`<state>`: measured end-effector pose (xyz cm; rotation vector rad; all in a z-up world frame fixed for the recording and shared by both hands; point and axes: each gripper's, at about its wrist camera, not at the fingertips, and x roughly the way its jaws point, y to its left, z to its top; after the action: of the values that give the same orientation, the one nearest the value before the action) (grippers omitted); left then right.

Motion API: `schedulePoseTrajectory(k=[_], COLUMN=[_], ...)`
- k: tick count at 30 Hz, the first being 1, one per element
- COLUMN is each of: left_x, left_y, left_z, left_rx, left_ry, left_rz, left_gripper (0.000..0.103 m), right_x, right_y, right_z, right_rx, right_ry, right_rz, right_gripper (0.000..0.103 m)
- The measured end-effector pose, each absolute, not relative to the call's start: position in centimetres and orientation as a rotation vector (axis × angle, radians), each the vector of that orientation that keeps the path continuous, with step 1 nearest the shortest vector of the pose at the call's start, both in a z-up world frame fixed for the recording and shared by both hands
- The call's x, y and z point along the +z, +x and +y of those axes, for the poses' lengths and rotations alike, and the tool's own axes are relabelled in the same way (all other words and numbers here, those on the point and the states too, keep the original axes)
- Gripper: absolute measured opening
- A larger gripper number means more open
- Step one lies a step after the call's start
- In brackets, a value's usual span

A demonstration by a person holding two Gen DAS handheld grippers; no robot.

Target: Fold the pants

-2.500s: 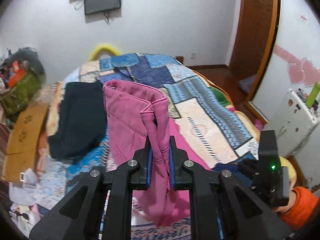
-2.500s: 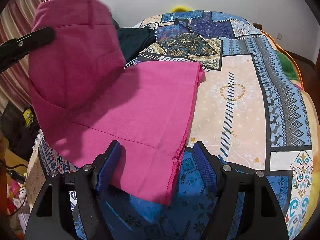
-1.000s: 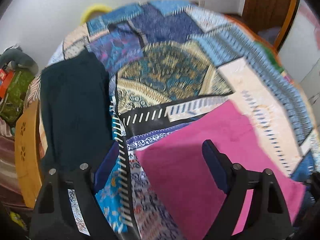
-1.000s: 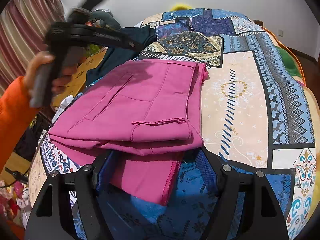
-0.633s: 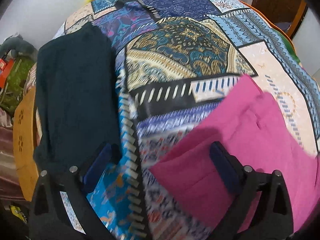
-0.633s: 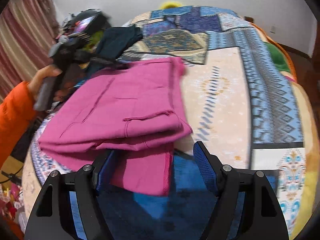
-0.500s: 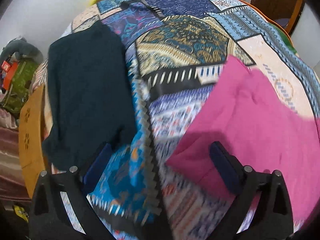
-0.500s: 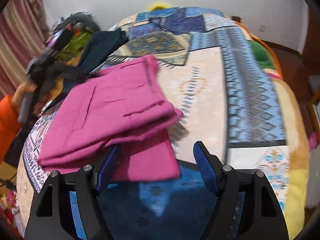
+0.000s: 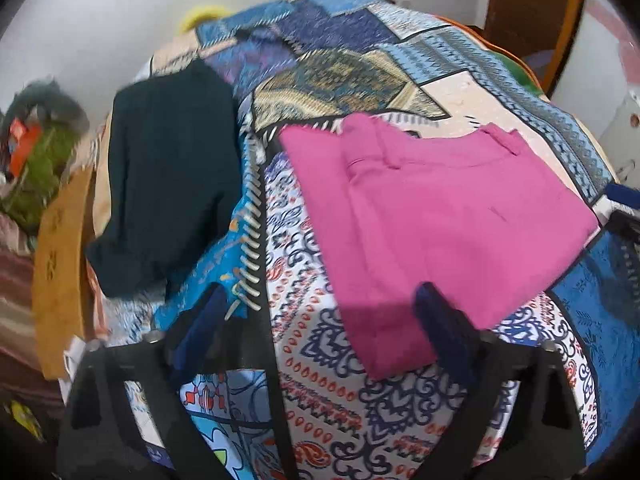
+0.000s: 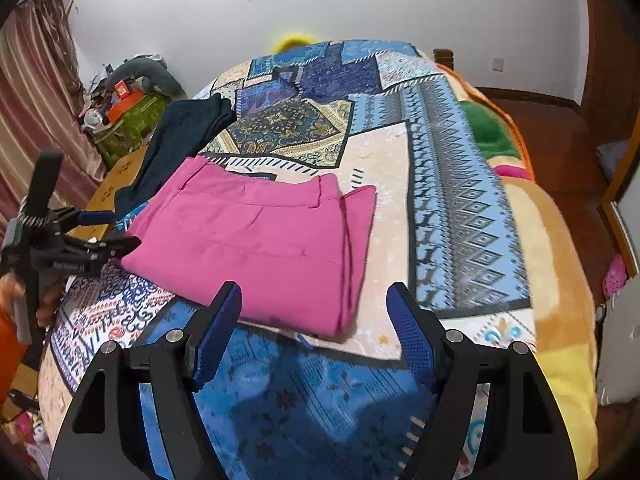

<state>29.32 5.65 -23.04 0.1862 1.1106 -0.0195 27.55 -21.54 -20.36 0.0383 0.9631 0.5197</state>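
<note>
Both of my grippers had let go and pulled back from the cloth since the earlier frames, when my left one was clamped on a raised fold of the pink pants [image 10: 264,236]. Now the pants lay folded flat on the patchwork bedspread [image 10: 448,184], and neither tool touched them.

My left gripper [image 9: 320,320] stood with its jaws wide apart, nothing between them but bedspread and the near corner of the pants. Its right finger covered part of that corner, so I could not see how the lower edge lay there. That view was smeared by motion, and the clutter at the far left was only green and orange blur. Only the blue tip of my right gripper showed at its right rim.

My right gripper [image 10: 316,328] was likewise spread open, hovering just short of the pants' near edge. Its view was sharper: it showed the layered fold edges on the pants' right side, which the left view barely gave. It also showed my left gripper from outside, beside the pants' left corner, with my hand [image 10: 24,300] half cut off by the rim.

The dark garment [image 9: 168,200] lay apart from the pants, spread out whole in the left view, partly hidden behind them in the right.
</note>
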Motion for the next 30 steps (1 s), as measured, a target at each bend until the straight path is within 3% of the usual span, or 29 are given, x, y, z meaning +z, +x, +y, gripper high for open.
schedulePoseTrajectory(k=[2,3,5,11,22,27,30], left_x=[-22.9,-22.9,-23.0,-23.6,-23.8,-21.7,-19.5], left_y=[29.2,29.2,29.0,28.9,28.4,28.8,29.6], left_z=[5.3,5.1,4.8,5.4,6.0,6.6,6.6], left_rx=[-0.041,-0.055,-0.082,-0.056,-0.021,0.005,-0.009], left_ry=[0.174,0.162,0.139,0.119,0.162,0.164,0.139], left_rz=[1.112,1.115,1.120,1.125,1.106,1.074,1.028], left_gripper=[0.058,0.052,0.032,0.016,0.017,0.026,0.042], right_x=[-21.0,-21.3,-22.3,-23.9,-24.0,-23.5,-22.8], right_y=[28.3,28.8,29.7,29.9,30.5,30.6,30.7], right_z=[-21.2,-21.1,-20.6,-19.4,-19.3,-19.3,-18.9], right_rx=[0.521,0.518,0.524,0.564,0.594,0.597,0.583], right_ry=[0.043,0.047,0.048,-0.024,-0.112,-0.144,-0.193], right_rz=[0.982,0.996,1.031,1.079,1.118,1.126,1.132], right_gripper=[0.071,0.068,0.050,0.029,0.029,0.034,0.039])
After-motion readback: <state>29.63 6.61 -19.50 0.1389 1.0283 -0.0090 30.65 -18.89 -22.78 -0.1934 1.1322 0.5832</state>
